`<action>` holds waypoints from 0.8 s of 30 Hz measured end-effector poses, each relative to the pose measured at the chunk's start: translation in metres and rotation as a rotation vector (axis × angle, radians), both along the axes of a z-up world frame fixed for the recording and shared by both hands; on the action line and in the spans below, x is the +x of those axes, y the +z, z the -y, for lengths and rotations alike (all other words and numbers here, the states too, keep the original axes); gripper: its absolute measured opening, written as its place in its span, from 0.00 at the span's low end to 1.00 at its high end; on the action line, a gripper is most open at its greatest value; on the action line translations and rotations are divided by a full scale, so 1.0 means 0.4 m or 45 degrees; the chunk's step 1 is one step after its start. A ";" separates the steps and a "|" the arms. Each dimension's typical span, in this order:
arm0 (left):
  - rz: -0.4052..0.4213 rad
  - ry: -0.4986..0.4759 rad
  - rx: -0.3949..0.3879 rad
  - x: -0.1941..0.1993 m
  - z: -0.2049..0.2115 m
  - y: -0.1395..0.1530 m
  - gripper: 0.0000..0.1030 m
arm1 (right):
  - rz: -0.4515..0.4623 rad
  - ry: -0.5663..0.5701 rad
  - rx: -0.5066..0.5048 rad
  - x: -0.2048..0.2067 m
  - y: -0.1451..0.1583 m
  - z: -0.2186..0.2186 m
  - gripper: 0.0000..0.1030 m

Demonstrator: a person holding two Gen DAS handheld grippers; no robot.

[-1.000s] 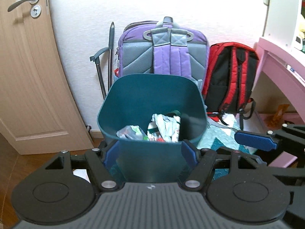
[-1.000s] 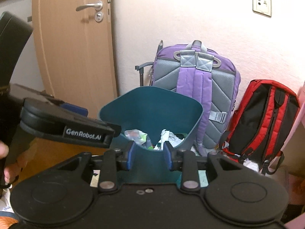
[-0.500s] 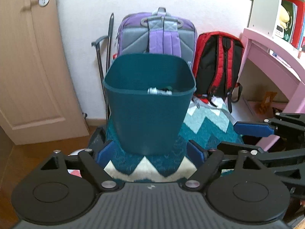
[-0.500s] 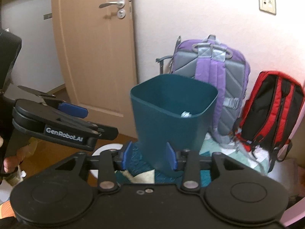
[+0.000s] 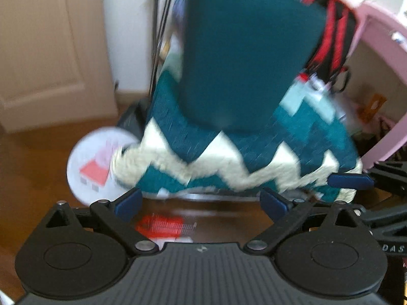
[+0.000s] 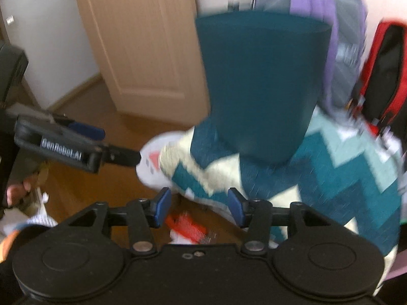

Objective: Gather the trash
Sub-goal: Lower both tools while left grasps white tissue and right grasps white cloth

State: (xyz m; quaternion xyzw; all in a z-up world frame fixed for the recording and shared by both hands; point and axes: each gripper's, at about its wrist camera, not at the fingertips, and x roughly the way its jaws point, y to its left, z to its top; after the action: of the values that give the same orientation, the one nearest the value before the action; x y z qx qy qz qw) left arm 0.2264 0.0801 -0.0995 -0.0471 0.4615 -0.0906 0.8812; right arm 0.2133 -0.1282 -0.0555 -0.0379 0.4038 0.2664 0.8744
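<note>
Red wrapper (image 5: 160,225) on floor at 6 o'clock of teal bin (image 5: 244,58), newly in view. Left gripper (image 5: 201,200) and right gripper (image 6: 198,206) dropped low, jaws just opened, empty; pickup looks next.

— Teal bin (image 5: 249,58): smooth matt plastic. Zigzag rug (image 5: 254,157): woolly, rough cloth.

— Floor (image 6: 106,185): glossy wood. Door (image 6: 142,45) far left: pale wood, matt. Backpacks far right: woven cloth. Red wrapper (image 6: 189,228) near: shiny, crinkled, too blurred to tell paper from plastic. Right gripper (image 6: 197,207): matt black plastic, blue pads.
</note>
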 end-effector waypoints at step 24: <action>-0.654 -0.112 0.075 0.158 -0.166 -0.947 0.96 | -0.630 0.078 -0.185 0.253 -0.843 -0.218 0.47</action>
State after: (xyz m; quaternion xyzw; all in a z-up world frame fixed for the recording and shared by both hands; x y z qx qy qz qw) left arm 0.2896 0.1467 -0.4784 -0.0226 0.6743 -0.1005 0.7313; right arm 0.3144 -0.0408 -0.3927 -0.0464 0.6222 0.2644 0.7354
